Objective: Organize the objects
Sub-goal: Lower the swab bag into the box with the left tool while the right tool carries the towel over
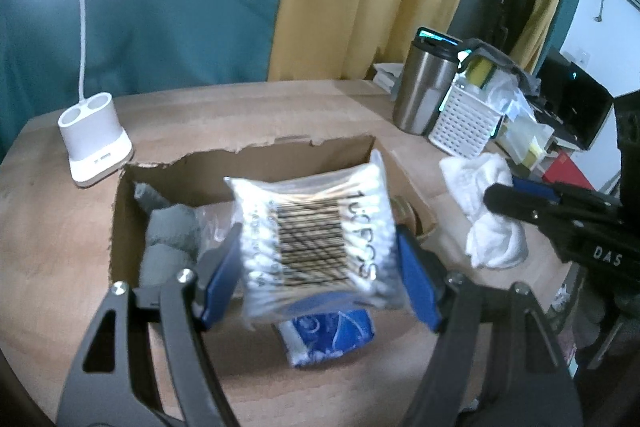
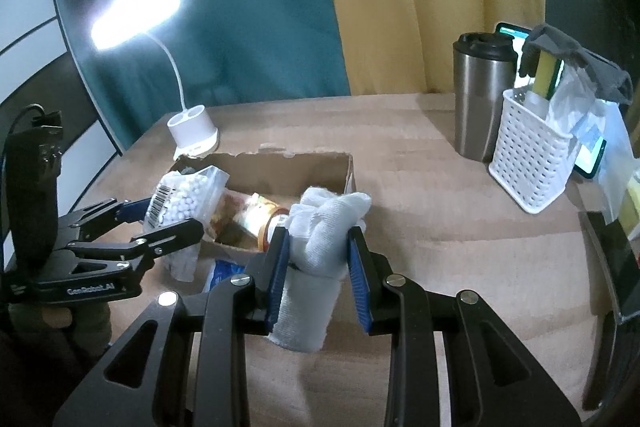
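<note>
One cardboard box (image 1: 256,163), one cotton-swab pack (image 1: 316,239) between the left fingers, one white cloth (image 2: 324,227) between the right, perhaps one jar (image 2: 256,215), one tumbler (image 2: 480,99).

lit desk lamp (image 2: 192,131), steel tumbler (image 2: 482,99), teal and yellow curtains (image 2: 360,7) behind.

Left wrist view looks steeply down, close over the cardboard box (image 1: 248,163), lamp base (image 1: 94,143) far left. Right wrist view sits further right, facing the same way. Both share box, steel tumbler (image 2: 482,99) and white basket (image 2: 528,163).
</note>
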Tool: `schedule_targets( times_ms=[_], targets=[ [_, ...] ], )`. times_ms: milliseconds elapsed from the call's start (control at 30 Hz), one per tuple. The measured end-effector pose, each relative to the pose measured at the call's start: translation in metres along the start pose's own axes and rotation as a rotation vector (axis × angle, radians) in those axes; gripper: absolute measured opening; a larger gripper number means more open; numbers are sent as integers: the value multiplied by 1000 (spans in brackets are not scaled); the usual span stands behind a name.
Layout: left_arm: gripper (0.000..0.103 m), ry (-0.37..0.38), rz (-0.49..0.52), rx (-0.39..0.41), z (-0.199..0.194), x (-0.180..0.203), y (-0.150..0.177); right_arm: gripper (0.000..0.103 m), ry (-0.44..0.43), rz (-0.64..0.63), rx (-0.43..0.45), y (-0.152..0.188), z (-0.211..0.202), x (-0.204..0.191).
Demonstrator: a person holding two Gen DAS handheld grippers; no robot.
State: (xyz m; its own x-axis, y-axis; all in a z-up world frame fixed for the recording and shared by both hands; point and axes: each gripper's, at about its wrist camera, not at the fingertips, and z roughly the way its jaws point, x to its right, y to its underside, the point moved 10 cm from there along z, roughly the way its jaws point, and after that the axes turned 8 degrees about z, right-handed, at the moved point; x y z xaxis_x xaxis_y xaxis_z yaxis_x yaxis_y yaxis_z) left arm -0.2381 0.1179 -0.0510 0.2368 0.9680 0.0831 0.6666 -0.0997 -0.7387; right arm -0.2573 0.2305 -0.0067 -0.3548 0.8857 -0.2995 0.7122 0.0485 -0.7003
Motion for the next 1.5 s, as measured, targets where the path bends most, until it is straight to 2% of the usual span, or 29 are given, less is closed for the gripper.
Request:
schedule_targets(
  times_ms=[467, 767, 1133, 1367, 1500],
  targets=[
    [73, -23, -28, -31, 33, -14, -13, 31, -12, -7, -17, -14, 19, 6],
    [73, -43, -43, -48, 52, -24, -22, 31, -53, -15, -31, -22, 37, -2],
    [73, -49, -57, -86, 72, -29, -21, 31, -74, -25, -50, -32, 56, -5],
    [78, -40, -61, -127, 81, -30, -18, 31, -76, -21, -62, -35, 66, -5],
    [79, -32, -64, -114, 77, -29, -22, 31, -78, -22, -68, -37, 70, -6]
  ],
)
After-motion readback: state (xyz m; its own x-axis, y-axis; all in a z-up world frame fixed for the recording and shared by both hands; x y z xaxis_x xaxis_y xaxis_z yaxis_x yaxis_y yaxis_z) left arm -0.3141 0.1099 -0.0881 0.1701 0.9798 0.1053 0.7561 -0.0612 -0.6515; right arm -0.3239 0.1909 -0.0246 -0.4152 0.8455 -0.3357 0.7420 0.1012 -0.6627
